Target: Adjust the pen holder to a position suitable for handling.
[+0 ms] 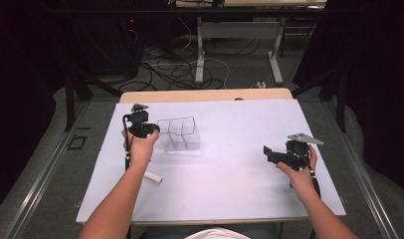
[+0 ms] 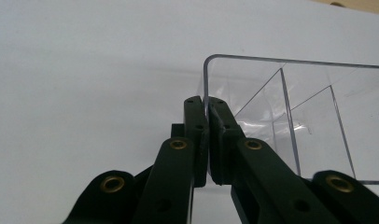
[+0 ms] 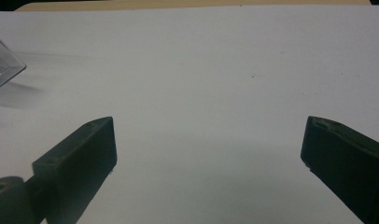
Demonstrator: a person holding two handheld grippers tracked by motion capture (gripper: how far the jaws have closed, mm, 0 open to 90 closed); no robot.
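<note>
Table (image 1: 230, 199) with a white top, a strip of bare wood showing along its far edge. Clear plastic box (image 1: 179, 133) with inner dividers, standing upright on the left half of the table, toward the far side. Left gripper (image 1: 152, 130) held in the person's left hand (image 1: 139, 149), right at the box's left wall; in the left gripper view the two black jaws are pressed together on the thin clear wall of the box (image 2: 290, 121), one jaw outside and one inside, near its rounded corner. Right gripper (image 1: 267, 152) held in the person's right hand (image 1: 299, 172) over the right half of the table, well apart from the box, a grey three-cornered plate (image 1: 305, 138) on top of it. In the right gripper view its jaws stand wide apart with nothing between them, only bare white tabletop ahead, and a corner of the box (image 3: 3, 70) at the far left edge. Small white block (image 1: 153, 177) lying on the table beside the left forearm, near the front. Beyond the table, a grey floor with loose cables (image 1: 185, 72) and the legs of another table (image 1: 200, 55).
</note>
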